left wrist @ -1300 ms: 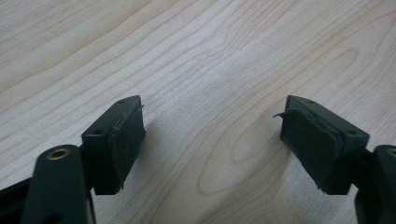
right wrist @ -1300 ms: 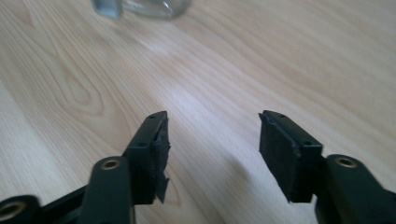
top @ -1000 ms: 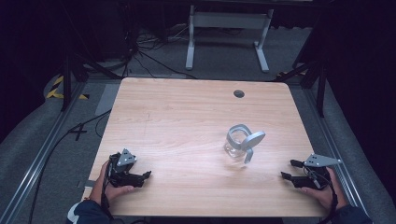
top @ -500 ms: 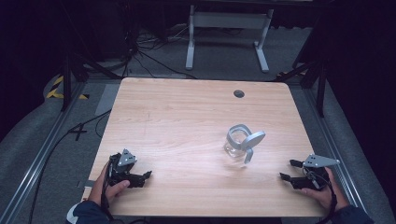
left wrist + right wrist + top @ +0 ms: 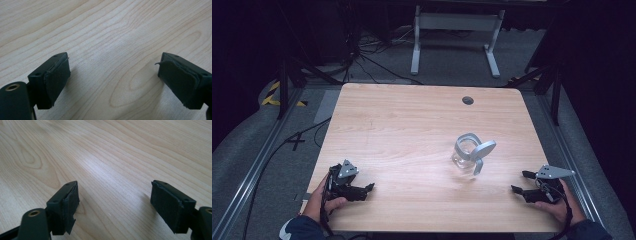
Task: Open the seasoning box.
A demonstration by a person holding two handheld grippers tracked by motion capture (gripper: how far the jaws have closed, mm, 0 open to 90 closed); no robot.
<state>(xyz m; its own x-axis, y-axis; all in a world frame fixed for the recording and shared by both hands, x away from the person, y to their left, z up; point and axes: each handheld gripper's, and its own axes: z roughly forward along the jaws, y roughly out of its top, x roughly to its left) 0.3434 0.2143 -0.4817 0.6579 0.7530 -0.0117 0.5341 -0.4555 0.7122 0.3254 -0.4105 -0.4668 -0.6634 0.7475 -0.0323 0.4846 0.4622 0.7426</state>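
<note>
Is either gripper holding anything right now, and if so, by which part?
Nothing is held: the left gripper and right gripper stand open over bare table, the latter's jaws just opened wider.

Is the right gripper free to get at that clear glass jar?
Probably yes. The right gripper is open and empty, and only bare table lies between it and the jar.

Left gripper (image 5: 371, 188) agape — right gripper (image 5: 521, 182) just opening, both empty.
</note>
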